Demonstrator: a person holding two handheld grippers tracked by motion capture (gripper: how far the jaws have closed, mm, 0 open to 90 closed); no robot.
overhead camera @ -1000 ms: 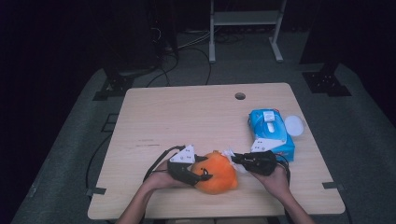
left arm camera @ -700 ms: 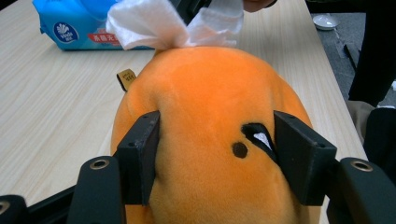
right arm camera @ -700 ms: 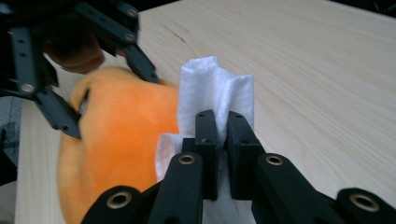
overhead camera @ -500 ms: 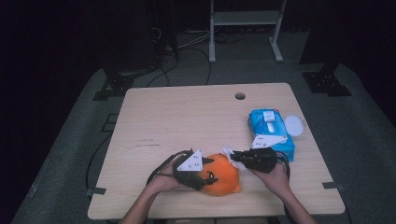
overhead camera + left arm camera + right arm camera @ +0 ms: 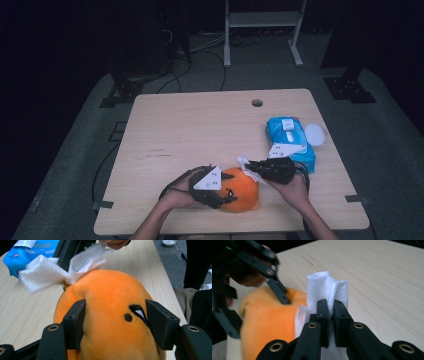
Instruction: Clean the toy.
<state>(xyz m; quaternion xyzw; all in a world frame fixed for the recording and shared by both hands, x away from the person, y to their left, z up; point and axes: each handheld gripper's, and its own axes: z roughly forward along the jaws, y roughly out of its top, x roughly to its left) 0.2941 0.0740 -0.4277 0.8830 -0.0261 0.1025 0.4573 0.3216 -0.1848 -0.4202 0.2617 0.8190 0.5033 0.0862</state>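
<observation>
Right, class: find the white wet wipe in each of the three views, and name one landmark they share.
High view: white wet wipe at lower centre, on the orange plush toy's top right.
Left gripper view: upper left, draped over the toy.
Right gripper view: centre, pinched in the right gripper.
Shared landmark: the orange plush toy.

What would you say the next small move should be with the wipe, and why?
Probably drag the white wipe across the orange plush toy: the right tongs pinch it at the toy's top, while the left tongs clamp the toy steady.
</observation>
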